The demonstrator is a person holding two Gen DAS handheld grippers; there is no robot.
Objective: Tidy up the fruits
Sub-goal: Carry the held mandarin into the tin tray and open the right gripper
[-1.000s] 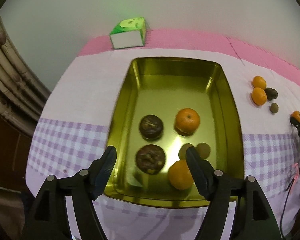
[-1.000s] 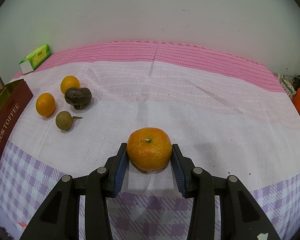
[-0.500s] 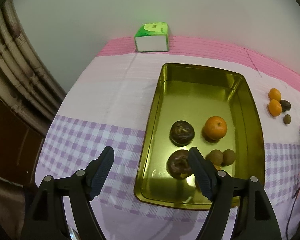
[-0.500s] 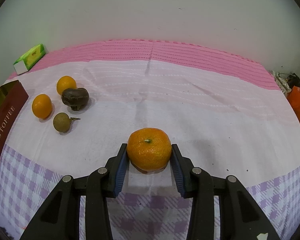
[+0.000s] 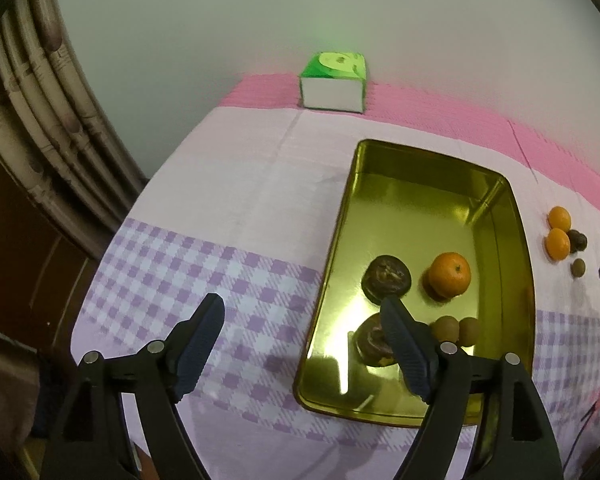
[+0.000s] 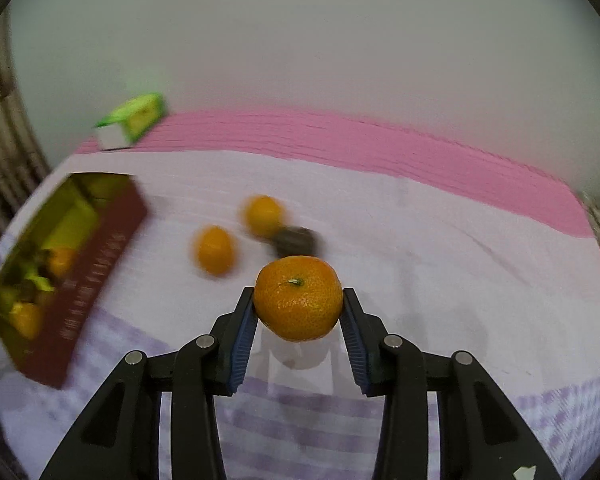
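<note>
Moved since before: right gripper (image 6: pixel 299 310) had lifted its mandarin (image 6: pixel 298 298) off the cloth, the background behind it smeared with motion; the tin (image 5: pixel 512 216) had slid from the middle of the left wrist view to the right side.
Left gripper: left gripper (image 5: pixel 304 346) hung over the checked cloth just left of the tin, its right finger crossing the tin's near end; the jaws had just been opening and stood wide, with nothing between them.
Right gripper: both blue pads pressed the sides of the mandarin, stem end up, clear of the cloth.
Tin contents: one orange (image 5: pixel 449 275) and two dark wrinkled fruits (image 5: pixel 387 279) sat in the near half, with two small brown fruits (image 5: pixel 458 329) nearer still; one dark fruit was partly hidden by the finger.
Right of the tin: two oranges (image 6: pixel 214 250), a dark fruit (image 6: pixel 296 240) and a small brown fruit (image 5: pixel 578 267) lay loose on the cloth, apart from the tin.
Surface: tablecloth (image 5: pixel 236 200), pale in the middle, purple checks at the near edge, a pink band behind the tin.
Room: green tissue box (image 5: pixel 334 82) on the pink band behind the tin, against a plain pale wall; folded curtain (image 5: pixel 32 92) far left of the tin.
</note>
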